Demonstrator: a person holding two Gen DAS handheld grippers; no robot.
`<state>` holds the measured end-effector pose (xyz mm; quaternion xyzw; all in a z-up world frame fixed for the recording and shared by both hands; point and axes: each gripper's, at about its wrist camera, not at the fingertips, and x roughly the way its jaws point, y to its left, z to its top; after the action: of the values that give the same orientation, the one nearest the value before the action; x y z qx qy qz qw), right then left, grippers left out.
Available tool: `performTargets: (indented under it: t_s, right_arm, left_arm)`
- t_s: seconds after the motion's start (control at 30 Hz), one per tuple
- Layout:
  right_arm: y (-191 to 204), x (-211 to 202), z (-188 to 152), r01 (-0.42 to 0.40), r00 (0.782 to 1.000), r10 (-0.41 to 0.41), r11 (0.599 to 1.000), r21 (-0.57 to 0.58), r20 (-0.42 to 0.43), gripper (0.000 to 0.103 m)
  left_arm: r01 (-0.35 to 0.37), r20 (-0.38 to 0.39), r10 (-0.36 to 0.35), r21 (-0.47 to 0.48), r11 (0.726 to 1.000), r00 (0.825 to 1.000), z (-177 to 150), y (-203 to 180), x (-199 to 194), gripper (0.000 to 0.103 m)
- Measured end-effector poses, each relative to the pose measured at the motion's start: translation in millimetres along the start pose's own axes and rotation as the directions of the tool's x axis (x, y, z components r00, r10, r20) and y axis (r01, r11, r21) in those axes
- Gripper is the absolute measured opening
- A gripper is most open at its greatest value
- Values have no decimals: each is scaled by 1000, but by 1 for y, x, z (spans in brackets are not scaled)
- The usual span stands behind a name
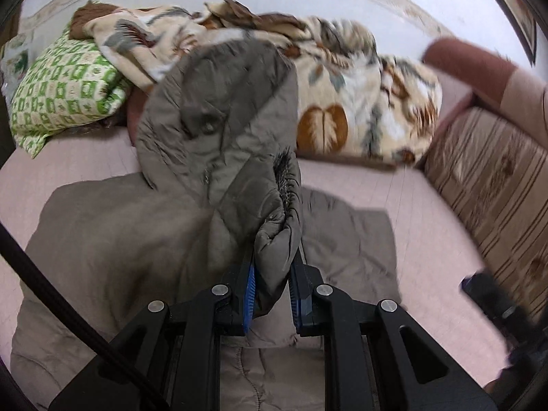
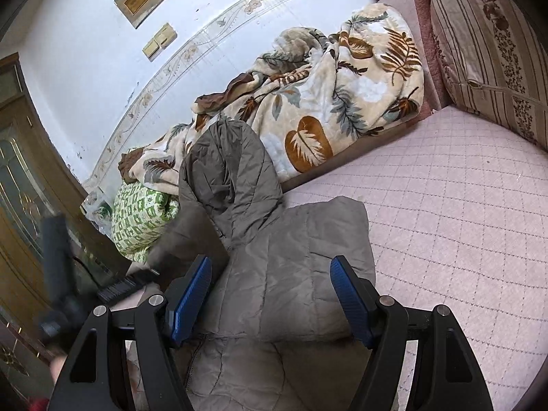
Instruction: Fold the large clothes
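My left claw [image 1: 270,270] is clamped on a bunched cuff of the grey-brown padded jacket [image 1: 113,239], low in the middle of the left wrist frame. The sleeve [image 1: 219,109] rises from the pads and arches toward the top centre, in front of the leaf-print blanket [image 1: 352,102]. The jacket's body lies spread on the pink quilted bed [image 2: 462,205], filling the lower left of that frame. My right claw [image 2: 270,301] stands wide with nothing between its blue pads, hovering above the jacket's near edge at the bottom centre of the right wrist frame. A green patterned pillow [image 2: 137,215] sits at middle left there.

I judge this to be the sleeve fold: the sleeve is lifted, not yet laid across the body. Next I should lower it flat onto the jacket's middle, release, and use the right claw for the other side.
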<state>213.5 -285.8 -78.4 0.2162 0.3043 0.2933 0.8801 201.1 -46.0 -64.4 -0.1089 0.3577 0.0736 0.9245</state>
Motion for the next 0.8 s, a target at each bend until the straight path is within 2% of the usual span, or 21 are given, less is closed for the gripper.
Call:
performTargets:
  t_s: [0.2,0.23,0.27,0.37,0.47,0.5,0.57,0.67,0.7,0.8]
  right_arm:
    - [-3,0,2,2,1000,-2,1000,9,-3,76]
    - [-3,1,2,4,1000,-4,1000,10,-3,76]
    - [-4,1,3,7,1000,-7,1000,11,-1,76]
    - [-5,0,5,13,1000,-13,1000,11,6,76]
    - [-6,0,7,28,999,-28,1000,6,16,76]
    - [-7,0,7,33,999,-33,999,5,20,76]
    - [-6,1,9,47,999,-47,999,-3,27,76]
    - [4,7,9,57,998,-56,997,-46,28,76]
    - [11,11,8,56,998,-55,996,-72,22,76]
    - [36,25,2,29,1000,-30,987,-157,-5,74]
  left_arm:
    - [-7,-75,15,107,994,997,-26,-27,27,17]
    - [-10,-82,20,115,993,996,-29,-29,30,19]
    - [-3,-96,15,122,992,995,-32,-31,32,26]
    - [60,-140,-44,118,991,989,-37,-31,31,38]
    - [87,-125,-72,124,988,990,-36,-26,12,41]
    - [88,-100,-76,124,988,992,-34,-22,2,42]
    - [81,-41,-77,118,990,996,-25,-6,-22,48]
    - [-5,34,2,99,995,999,-7,30,-47,53]
    - [-76,49,71,94,993,996,0,49,-53,53]
    - [-212,37,210,48,976,977,9,98,-52,54]
